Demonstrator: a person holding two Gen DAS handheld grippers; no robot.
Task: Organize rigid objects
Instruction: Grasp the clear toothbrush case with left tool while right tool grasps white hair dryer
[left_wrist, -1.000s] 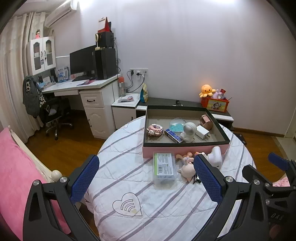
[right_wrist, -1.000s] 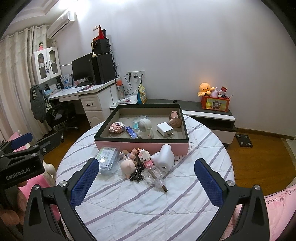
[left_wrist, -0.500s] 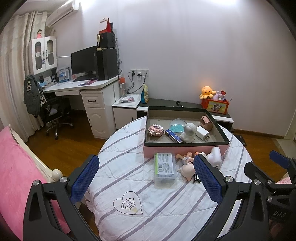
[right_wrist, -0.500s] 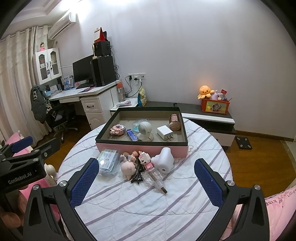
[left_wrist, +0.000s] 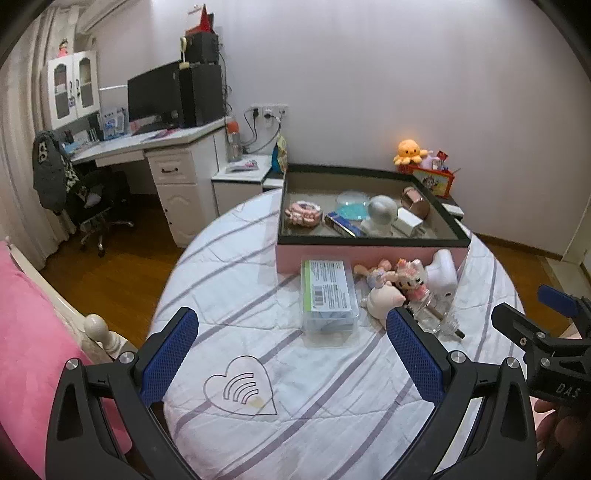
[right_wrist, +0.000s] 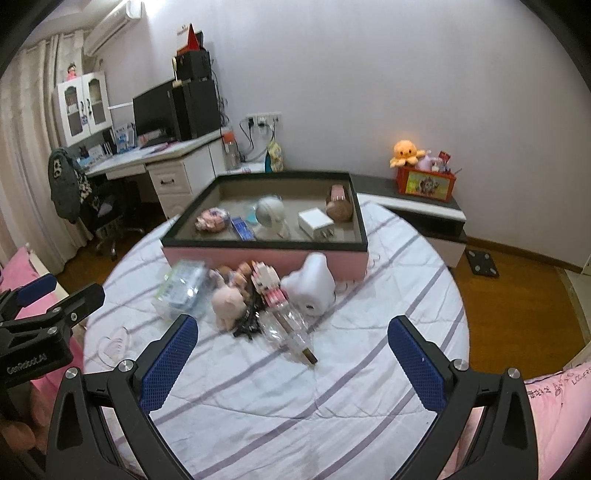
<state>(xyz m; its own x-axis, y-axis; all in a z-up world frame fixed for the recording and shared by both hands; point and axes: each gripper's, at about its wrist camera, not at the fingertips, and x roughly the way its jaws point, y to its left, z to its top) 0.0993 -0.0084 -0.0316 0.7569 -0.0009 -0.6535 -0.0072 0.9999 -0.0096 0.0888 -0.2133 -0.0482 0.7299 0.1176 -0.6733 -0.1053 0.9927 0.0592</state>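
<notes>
pink tray (right_wrist: 266, 256) behind toys; both hand-held grippers (left_wrist: 291, 354) (right_wrist: 291, 356) gape empty.

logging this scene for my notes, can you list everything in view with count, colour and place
table: 1, round, white cloth with purple stripes, centre
storage box: 1, pink sides, black rim, far half of table
items in box: about 6, incl. white charger, white-grey round gadget, brown jar, blue packet
clear plastic case: 1, green-white label, in front of box
pig figure: 1, pink, in front of box
kitty figure: 1, pink-white, beside pig
white device: 1, against box front
clear bottle: 1, lying down, nearest the right gripper
desk: 1, white, back left, with black monitor
octopus plush: 1, orange, low cabinet
left gripper: 1, black, blue pads, open
right gripper: 1, same, open
</notes>
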